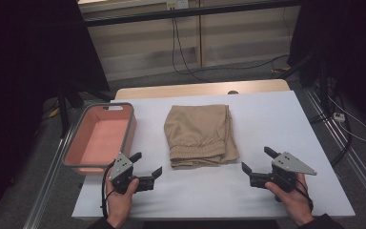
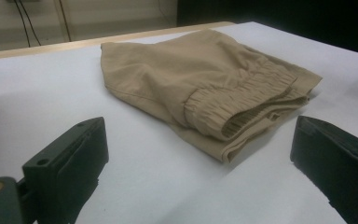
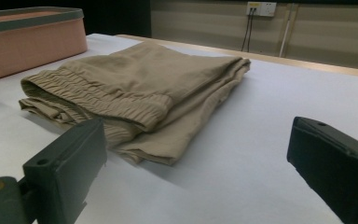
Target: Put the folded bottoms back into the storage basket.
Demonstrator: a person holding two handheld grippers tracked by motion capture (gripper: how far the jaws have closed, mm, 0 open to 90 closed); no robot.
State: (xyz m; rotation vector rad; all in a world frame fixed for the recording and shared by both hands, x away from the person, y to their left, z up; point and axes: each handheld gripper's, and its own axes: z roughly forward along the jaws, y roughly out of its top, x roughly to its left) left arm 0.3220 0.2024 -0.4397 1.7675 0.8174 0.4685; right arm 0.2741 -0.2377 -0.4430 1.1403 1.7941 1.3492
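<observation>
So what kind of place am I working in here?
Most likely a lab or test room set up for recording, not a home. A table under a plain white cover holds folded tan shorts and a pink bin; dark screens stand at both sides, and cables trail across the carpeted floor behind.

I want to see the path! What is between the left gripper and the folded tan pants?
Just bare white table cover between the open left gripper and the folded tan fabric pants, in the left gripper view.

The left black two-jaw gripper (image 1: 147, 164) and the right black two-jaw gripper (image 1: 256, 160) each carry a grey three-cornered plate on top with small screw holes; a black cable trails behind the left one, and dark sleeves cover both wrists.
</observation>
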